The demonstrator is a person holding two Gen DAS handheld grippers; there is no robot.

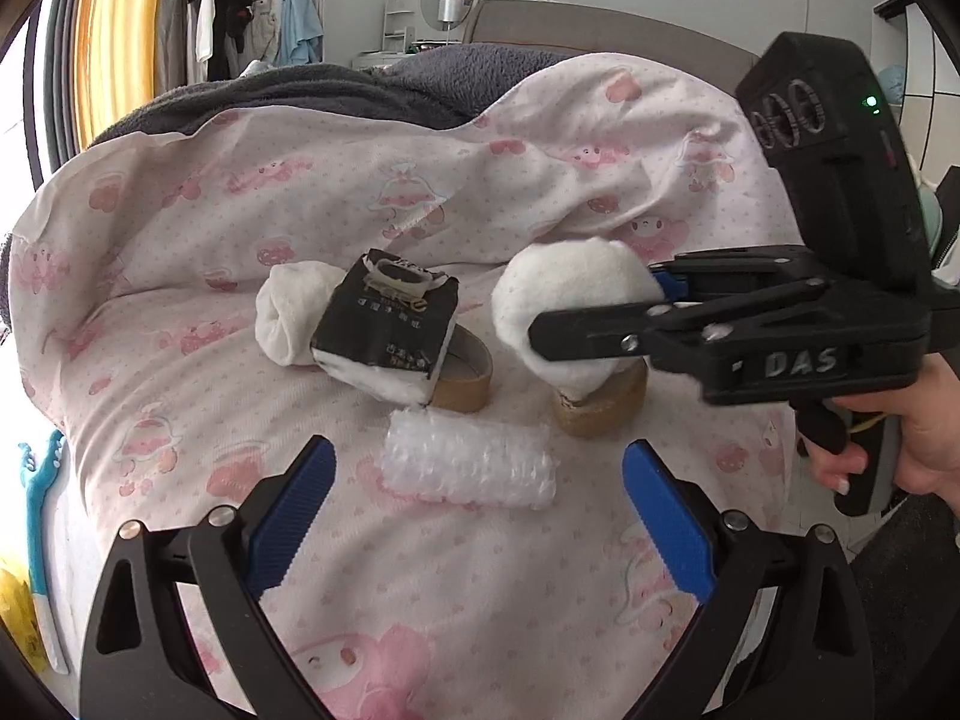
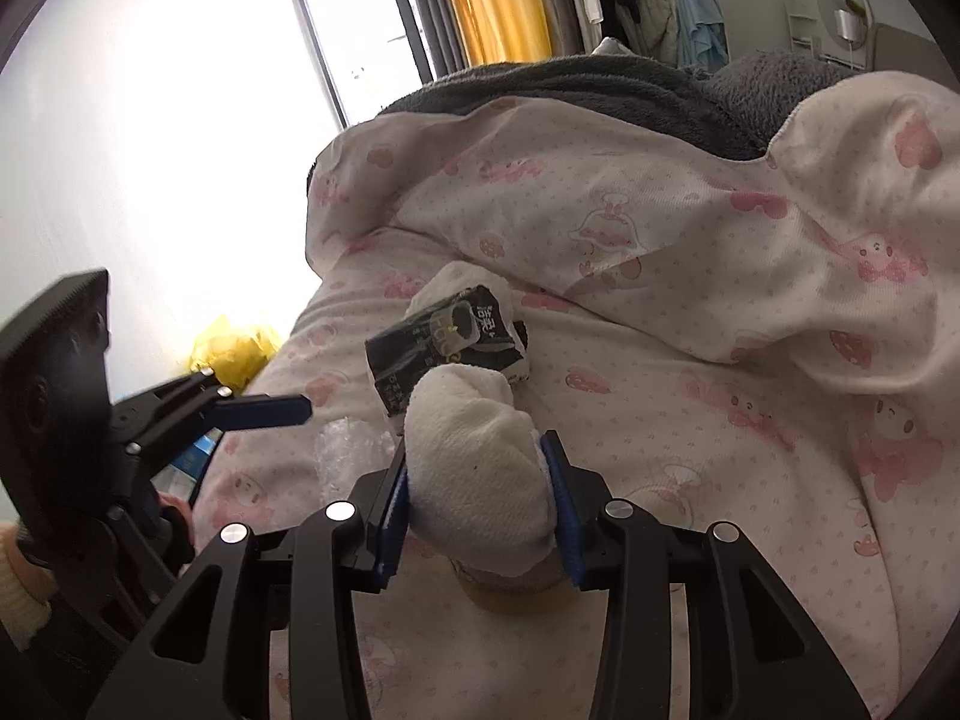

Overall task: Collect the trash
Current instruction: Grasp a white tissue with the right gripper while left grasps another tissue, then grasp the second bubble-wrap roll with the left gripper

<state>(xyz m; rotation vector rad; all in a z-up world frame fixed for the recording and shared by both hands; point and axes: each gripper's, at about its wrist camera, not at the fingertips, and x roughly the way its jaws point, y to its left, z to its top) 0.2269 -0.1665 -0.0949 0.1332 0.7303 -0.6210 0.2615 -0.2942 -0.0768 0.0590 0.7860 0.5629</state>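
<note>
Trash lies on a pink-patterned quilt (image 1: pixel 300 210). My right gripper (image 2: pixel 480 474) is shut on a white wad of tissue (image 2: pixel 474 468), also in the left wrist view (image 1: pixel 570 300), just above a cardboard tape roll (image 1: pixel 600 414). A black tissue pack (image 1: pixel 384 324) leans on a second cardboard roll (image 1: pixel 468 384), with another white wad (image 1: pixel 288 312) behind it. A roll of bubble wrap (image 1: pixel 468 468) lies between the open fingers of my left gripper (image 1: pixel 480 480), which is empty.
A dark grey blanket (image 1: pixel 300 90) lies at the bed's far end. A yellow bag (image 2: pixel 234 348) sits on the floor left of the bed. A clothes rack (image 1: pixel 252 18) and a window with yellow curtains (image 2: pixel 492 0) stand behind.
</note>
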